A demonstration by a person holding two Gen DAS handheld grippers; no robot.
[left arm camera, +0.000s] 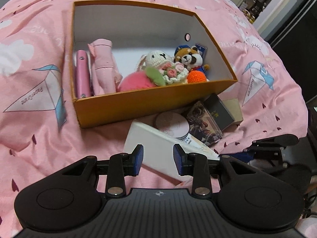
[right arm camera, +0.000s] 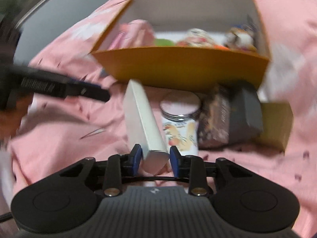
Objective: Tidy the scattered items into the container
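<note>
An orange box [left arm camera: 138,107] on the pink bedspread holds plush toys [left arm camera: 158,65], a pink case and pink cloth. In front of it lie a long white box [left arm camera: 156,136], a jar with a pink lid [left arm camera: 172,123], card packs [left arm camera: 206,123] and a dark box [left arm camera: 220,109]. My left gripper [left arm camera: 158,157] is open just over the white box's long side, its pads clear of it. My right gripper [right arm camera: 155,155] has the near end of the white box [right arm camera: 142,117] between its blue pads, which sit against its sides. The right wrist view is blurred.
A tan carton [right arm camera: 275,125] lies to the right of the dark box [right arm camera: 245,115]. The jar [right arm camera: 180,119] stands close beside the white box. My left gripper [right arm camera: 99,94] reaches in from the left. Dark furniture lies beyond the bed's right edge.
</note>
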